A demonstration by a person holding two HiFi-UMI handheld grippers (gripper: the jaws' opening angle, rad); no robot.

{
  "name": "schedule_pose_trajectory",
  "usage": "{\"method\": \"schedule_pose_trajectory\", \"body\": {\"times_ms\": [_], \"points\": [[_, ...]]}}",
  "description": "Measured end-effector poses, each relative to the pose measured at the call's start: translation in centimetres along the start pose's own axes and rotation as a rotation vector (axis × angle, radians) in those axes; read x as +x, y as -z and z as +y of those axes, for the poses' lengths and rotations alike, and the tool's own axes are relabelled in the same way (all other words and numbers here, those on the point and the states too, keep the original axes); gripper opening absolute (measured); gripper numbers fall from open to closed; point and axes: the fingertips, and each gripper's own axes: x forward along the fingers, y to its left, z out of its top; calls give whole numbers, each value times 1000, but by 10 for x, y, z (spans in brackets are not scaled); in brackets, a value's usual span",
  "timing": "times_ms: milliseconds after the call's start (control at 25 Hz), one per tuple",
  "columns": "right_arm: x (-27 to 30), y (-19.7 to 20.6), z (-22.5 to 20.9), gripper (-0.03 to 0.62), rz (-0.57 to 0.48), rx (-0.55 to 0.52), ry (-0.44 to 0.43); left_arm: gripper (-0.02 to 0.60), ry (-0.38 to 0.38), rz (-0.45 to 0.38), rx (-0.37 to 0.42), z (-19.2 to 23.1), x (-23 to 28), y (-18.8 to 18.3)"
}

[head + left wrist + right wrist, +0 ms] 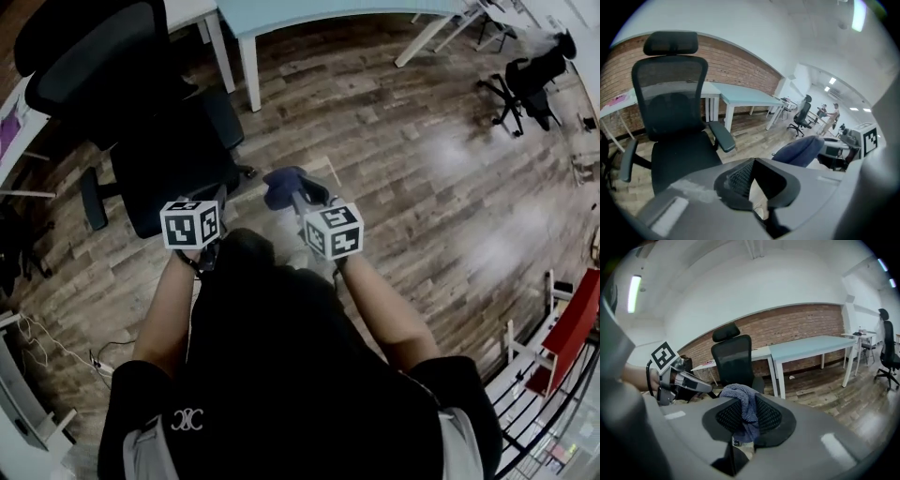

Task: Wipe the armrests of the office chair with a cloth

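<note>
Cloth (pixel 737 391) clamped in right gripper (pixel 746 404), left gripper (pixel 752 165) closed, empty

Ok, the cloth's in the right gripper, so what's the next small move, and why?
Probably carry the right gripper forward and to the left, lowering the blue cloth onto the nearer armrest. The cloth is clamped between that gripper's jaws but hangs in the air, touching no part of the office chair, so neither armrest is being wiped yet.
</note>
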Motion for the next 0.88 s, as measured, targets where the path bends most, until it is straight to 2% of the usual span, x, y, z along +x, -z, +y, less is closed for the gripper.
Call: {"method": "schedule_pose_trajectory", "body": {"times_ms": [120, 240, 360, 640, 760, 880], "points": [[45, 0, 5, 64, 70, -70, -64, 5, -60, -3, -103, 34, -2, 11], [92, 2, 6, 64, 146, -146, -94, 5, -60, -9, -178, 61, 4, 17], [131, 5, -2, 64, 218, -184, -81, 5, -50, -14, -246, 85, 17, 16], [210, 9, -27, 64, 388, -252, -28, 5, -84, 23, -260, 133, 51, -6], [234, 23, -23, 64, 467, -301, -35, 5, -75, 52, -265, 141, 60, -4], [258, 35, -12, 64, 525, -306, -41, 5, -56, 71, -297, 153, 61, -1]]}}
